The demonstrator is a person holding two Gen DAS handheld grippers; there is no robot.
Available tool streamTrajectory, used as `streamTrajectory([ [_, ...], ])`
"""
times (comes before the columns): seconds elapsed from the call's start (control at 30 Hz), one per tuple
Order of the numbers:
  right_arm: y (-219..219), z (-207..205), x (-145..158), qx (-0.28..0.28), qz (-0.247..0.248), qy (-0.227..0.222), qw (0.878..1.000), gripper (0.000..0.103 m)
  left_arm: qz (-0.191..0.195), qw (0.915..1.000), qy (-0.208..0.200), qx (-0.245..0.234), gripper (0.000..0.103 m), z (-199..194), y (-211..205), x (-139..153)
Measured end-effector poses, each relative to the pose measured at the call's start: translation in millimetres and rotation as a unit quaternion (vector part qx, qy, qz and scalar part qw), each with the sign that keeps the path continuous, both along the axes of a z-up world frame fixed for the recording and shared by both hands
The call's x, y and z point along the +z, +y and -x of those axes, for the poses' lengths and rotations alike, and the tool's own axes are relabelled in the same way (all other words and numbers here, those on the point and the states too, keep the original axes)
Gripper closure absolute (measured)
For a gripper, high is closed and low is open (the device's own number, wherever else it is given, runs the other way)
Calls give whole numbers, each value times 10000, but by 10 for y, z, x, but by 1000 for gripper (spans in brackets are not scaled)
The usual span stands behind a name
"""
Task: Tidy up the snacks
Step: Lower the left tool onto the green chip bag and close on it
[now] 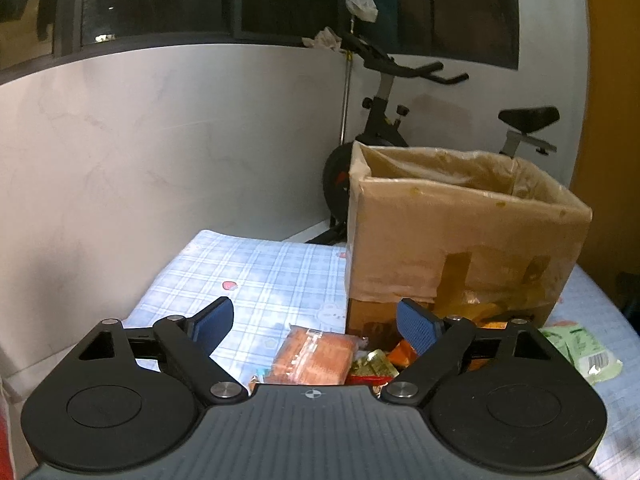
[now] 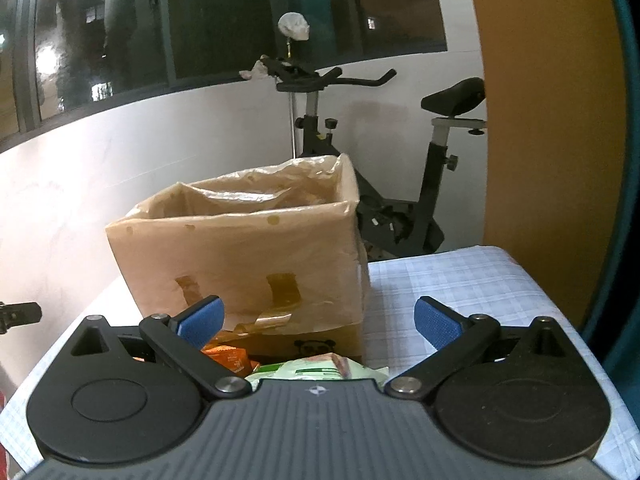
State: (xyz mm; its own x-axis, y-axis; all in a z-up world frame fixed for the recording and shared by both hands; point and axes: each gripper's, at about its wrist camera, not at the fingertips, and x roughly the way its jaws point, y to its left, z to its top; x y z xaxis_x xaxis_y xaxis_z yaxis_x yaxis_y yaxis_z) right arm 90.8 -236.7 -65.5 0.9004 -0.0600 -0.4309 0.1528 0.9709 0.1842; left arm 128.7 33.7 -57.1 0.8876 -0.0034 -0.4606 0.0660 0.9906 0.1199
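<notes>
The orange snack packet (image 1: 314, 356) lies just below and between the left gripper (image 1: 316, 322)'s wide-open, empty fingers; the right gripper (image 2: 318, 322), equally open and empty, hovers over the green packet (image 2: 316, 370).

Dim indoor light, dark windows (image 1: 160, 0) with glare, fisheye-bent edges, soft focus

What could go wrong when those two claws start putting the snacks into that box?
Both the left gripper and right gripper are open and empty. The snack packets are piled tightly against the cardboard box, so one pinch might catch two. The loose plastic liner could snag a packet.
</notes>
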Motion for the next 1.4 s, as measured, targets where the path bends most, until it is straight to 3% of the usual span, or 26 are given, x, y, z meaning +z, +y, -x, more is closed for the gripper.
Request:
streamTrajectory([
  [0.17, 19, -146, -75, 105, 2, 166, 9998, 0, 355, 9971, 583, -336, 11, -110, -111, -220],
  [0.33, 16, -183, -95, 93, -25, 179, 9998, 0, 452, 9922, 874, -769, 10, -154, -322, -473],
  [0.73, -46, -277, -266, 123, -369, 336, 9987, 0, 448, 9864, 1453, -625, 10, -382, -715, -895],
  [1.07, -81, -324, -332, 211, -603, 335, 9974, 0, -7, 9856, 1671, -265, 10, -415, -784, -933],
  [1.4, -81, -240, -360, 261, -741, 322, 9964, 0, 739, 9868, 1332, -557, 10, -190, -434, -740],
])
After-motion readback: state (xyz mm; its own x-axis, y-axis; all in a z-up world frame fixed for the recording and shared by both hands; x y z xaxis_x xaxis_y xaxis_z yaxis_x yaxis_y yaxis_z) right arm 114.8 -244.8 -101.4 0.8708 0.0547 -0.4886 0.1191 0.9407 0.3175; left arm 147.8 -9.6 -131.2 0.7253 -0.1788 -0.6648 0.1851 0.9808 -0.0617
